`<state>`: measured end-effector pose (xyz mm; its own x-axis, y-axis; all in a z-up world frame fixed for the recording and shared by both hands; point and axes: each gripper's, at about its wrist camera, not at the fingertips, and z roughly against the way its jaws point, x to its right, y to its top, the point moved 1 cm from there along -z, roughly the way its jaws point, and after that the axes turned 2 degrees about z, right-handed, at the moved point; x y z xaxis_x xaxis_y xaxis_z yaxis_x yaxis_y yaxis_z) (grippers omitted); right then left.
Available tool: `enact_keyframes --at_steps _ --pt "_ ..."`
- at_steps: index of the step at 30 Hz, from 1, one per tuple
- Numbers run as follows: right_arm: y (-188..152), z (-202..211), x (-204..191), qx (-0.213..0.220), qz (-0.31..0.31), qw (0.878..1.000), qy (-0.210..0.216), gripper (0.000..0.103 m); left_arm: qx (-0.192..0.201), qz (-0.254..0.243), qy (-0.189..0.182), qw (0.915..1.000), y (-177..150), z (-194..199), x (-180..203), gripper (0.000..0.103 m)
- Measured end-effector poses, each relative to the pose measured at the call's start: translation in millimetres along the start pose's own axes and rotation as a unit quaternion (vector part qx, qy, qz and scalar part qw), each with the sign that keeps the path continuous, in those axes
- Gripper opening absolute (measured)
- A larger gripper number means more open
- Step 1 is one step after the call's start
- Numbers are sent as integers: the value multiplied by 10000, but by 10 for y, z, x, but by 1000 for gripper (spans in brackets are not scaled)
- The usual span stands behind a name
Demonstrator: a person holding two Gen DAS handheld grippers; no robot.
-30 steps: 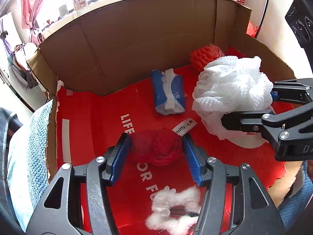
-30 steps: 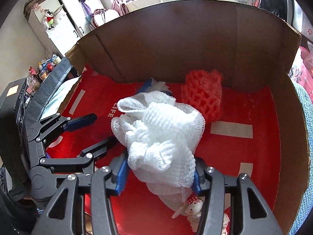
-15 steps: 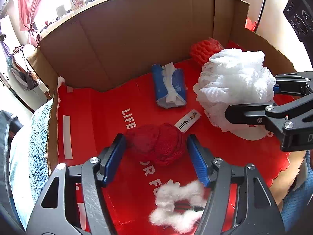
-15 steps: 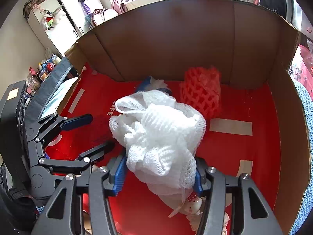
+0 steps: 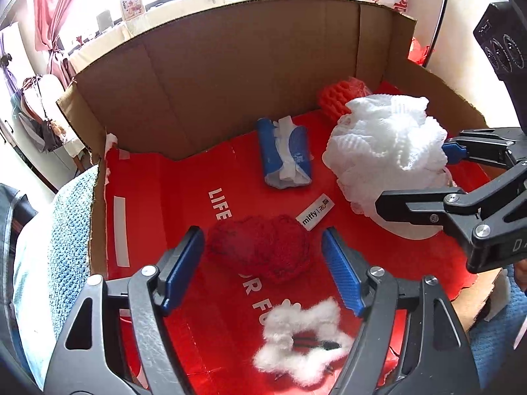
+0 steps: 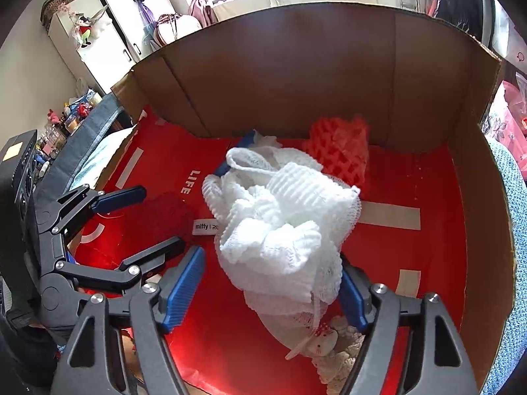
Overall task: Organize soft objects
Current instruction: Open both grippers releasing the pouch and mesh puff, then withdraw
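A dark red fuzzy bundle point(image 5: 263, 250) with a white "miffy" tag point(image 5: 314, 212) lies on the red floor of a cardboard box point(image 5: 230, 82). My left gripper point(image 5: 262, 240) straddles it, jaws opening, both blue pads clear of it. A white knitted mesh bundle point(image 6: 280, 223) rests between the opening jaws of my right gripper point(image 6: 270, 256). The left pad stands off the white bundle and the bundle hides part of the right pad. In the left wrist view the right gripper point(image 5: 438, 171) reaches in from the right around the white bundle point(image 5: 385, 144).
A blue and white soft pack point(image 5: 286, 154) and an orange foam net point(image 6: 339, 154) lie near the back wall. A white fluffy piece with a black clip point(image 5: 303, 339) lies at the front. A small plush toy point(image 6: 326, 342) sits under the white bundle. Cardboard walls enclose three sides.
Both grippers' jaws have spread. The left pads have come off the red bundle, which has puffed out. The right gripper's left pad has come off the white bundle.
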<state>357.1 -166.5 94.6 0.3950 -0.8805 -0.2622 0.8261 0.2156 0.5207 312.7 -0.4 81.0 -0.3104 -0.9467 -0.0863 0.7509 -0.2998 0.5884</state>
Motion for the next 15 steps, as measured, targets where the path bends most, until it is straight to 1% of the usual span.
enact_keyframes --at_steps 1,6,9,11,15 --pt "0 7 -4 7 -1 10000 1 81 25 -7 -7 10000 -6 25 -1 76" --pt "-8 44 -12 18 2 10000 -78 83 117 30 -61 9999 24 115 -33 76" --pt "-17 79 -24 37 10 9999 -153 85 185 49 -77 9998 43 211 20 77" --pt "-24 114 -29 76 41 9998 -206 88 242 78 -105 9996 37 278 30 80" --pt "-43 194 -31 140 32 9996 -234 89 389 104 -141 9991 10 411 70 80"
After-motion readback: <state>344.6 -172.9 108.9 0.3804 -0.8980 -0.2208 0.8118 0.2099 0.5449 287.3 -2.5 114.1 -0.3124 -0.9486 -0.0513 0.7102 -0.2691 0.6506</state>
